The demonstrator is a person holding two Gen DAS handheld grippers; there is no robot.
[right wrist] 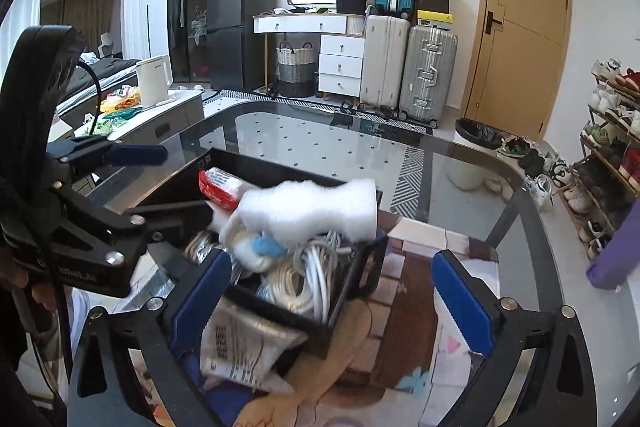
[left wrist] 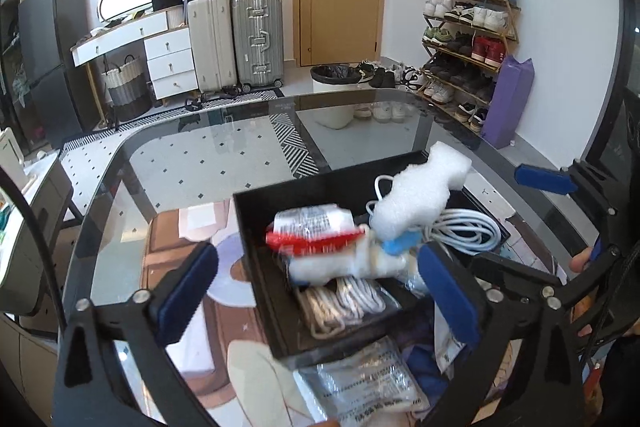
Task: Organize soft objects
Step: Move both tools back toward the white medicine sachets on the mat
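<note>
A black tray (left wrist: 256, 227) stands on the glass table and holds soft things. A white foam piece (left wrist: 424, 187) lies on top of the pile, over a coil of white cable (left wrist: 468, 227), a red-and-white packet (left wrist: 316, 231), a white roll with a blue clip (left wrist: 396, 247) and a white rope bundle (left wrist: 344, 303). My left gripper (left wrist: 316, 259) is open, its blue pads wide on either side of the tray's near part, nothing pressed. My right gripper (right wrist: 332, 259) is open too, just before the foam piece (right wrist: 312, 211) and the cable (right wrist: 308, 275).
Clear plastic packets (left wrist: 360, 383) lie in front of the tray, over a blue cloth. The glass table (right wrist: 460, 163) has a rounded far edge. Beyond it stand a bin (left wrist: 334, 95), suitcases (left wrist: 256, 39), a shoe rack (left wrist: 464, 39) and a purple bag (left wrist: 508, 99). A kettle (right wrist: 154, 81) sits on a side counter.
</note>
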